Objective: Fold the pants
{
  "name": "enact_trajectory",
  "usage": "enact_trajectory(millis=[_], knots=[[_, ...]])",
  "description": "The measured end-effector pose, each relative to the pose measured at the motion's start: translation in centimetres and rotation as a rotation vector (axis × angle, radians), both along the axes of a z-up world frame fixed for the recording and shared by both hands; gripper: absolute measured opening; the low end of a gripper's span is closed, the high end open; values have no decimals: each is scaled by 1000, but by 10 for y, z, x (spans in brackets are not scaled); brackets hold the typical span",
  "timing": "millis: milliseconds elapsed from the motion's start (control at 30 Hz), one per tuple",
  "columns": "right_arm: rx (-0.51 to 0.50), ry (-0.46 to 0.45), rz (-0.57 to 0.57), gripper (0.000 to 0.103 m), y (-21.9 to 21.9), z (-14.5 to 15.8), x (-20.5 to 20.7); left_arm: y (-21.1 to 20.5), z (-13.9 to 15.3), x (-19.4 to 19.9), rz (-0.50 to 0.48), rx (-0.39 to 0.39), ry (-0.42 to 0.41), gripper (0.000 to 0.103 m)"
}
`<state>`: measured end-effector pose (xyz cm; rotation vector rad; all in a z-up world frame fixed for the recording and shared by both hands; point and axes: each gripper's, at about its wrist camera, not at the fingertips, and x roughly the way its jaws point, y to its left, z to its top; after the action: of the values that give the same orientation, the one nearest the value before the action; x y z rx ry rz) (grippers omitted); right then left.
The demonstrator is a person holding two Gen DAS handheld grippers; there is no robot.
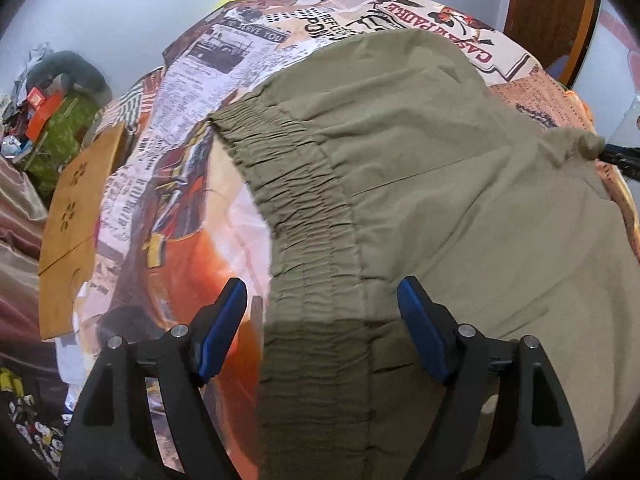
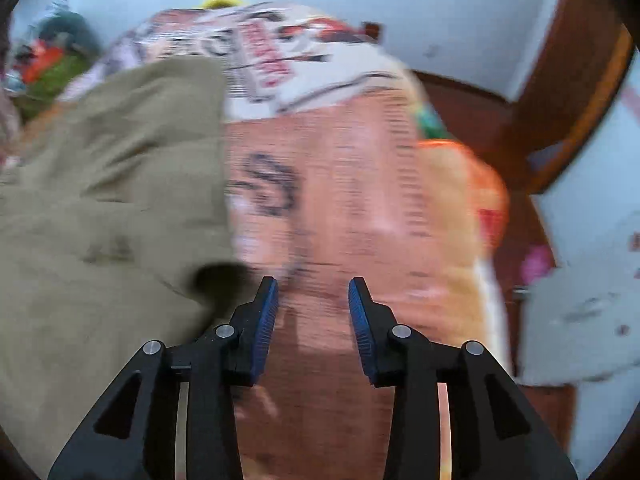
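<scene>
Olive-green pants (image 1: 440, 184) lie spread on a bed with a printed newspaper-pattern sheet (image 1: 192, 168). Their gathered elastic waistband (image 1: 312, 248) runs down the middle of the left wrist view. My left gripper (image 1: 322, 294) stands open above that waistband, one blue pad on each side, neither pressing the cloth. In the blurred right wrist view the pants (image 2: 108, 200) fill the left half. My right gripper (image 2: 313, 292) is open over the bare sheet (image 2: 352, 208), just right of the fabric's edge, with nothing between its fingers.
A yellow-brown wooden board (image 1: 76, 224) lies at the bed's left edge. Clutter with an orange box (image 1: 40, 108) sits on the floor at far left. A brown wooden door frame (image 2: 576, 92) stands at the right, with a pale patterned cloth (image 2: 580, 304) below it.
</scene>
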<state>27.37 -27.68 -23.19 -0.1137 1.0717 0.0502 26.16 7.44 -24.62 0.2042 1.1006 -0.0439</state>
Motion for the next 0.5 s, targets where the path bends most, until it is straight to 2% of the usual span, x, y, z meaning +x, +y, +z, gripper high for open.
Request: enact_trajectory(millis=[133, 267, 400, 500], knots=[[148, -26, 15, 36, -8, 27, -15, 10, 20, -4, 42, -12, -23, 75], [302, -41, 86, 36, 16, 51, -28, 6, 47, -17, 27, -41, -69, 73], [369, 10, 194, 36, 60, 43, -41, -16, 45, -36, -42, -12, -58, 73], [324, 92, 259, 36, 88, 15, -49, -25, 20, -48, -56, 14, 5, 74]])
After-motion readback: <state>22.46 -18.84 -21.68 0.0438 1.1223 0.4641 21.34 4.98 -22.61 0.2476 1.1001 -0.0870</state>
